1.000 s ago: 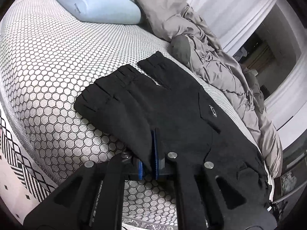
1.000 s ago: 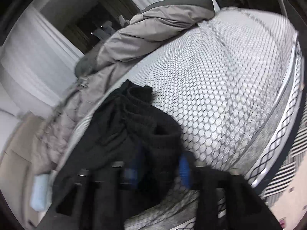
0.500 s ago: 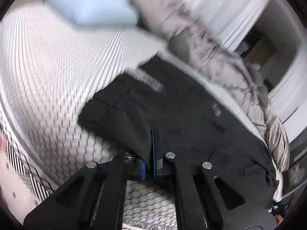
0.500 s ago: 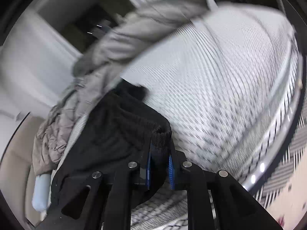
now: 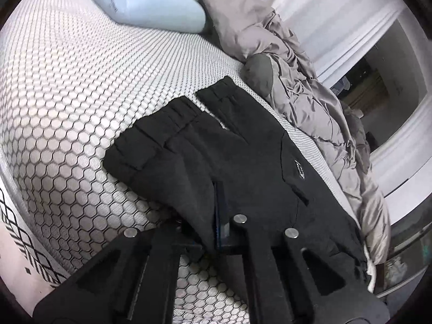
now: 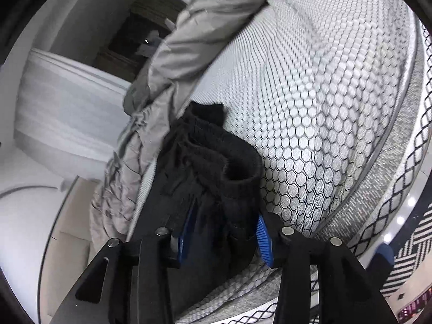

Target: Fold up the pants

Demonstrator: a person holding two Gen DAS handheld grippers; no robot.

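Observation:
Black pants lie spread on the honeycomb-patterned mattress. In the left wrist view my left gripper is shut on the pants' near edge, a fold of cloth pinched between its pads. The right wrist view shows the bunched ribbed end of the pants near the mattress edge. My right gripper straddles that bunch and its jaws are opening. Its blue pads stand apart, with cloth lying loosely between them.
A light blue pillow lies at the head of the bed. A crumpled grey duvet runs along the far side beside the pants. White curtains hang behind it. A black-and-white patterned rug covers the floor below the mattress edge.
The right gripper closed on the ribbed end half a second ago and has since spread its pads apart again. The left gripper stays shut on the pants' edge.

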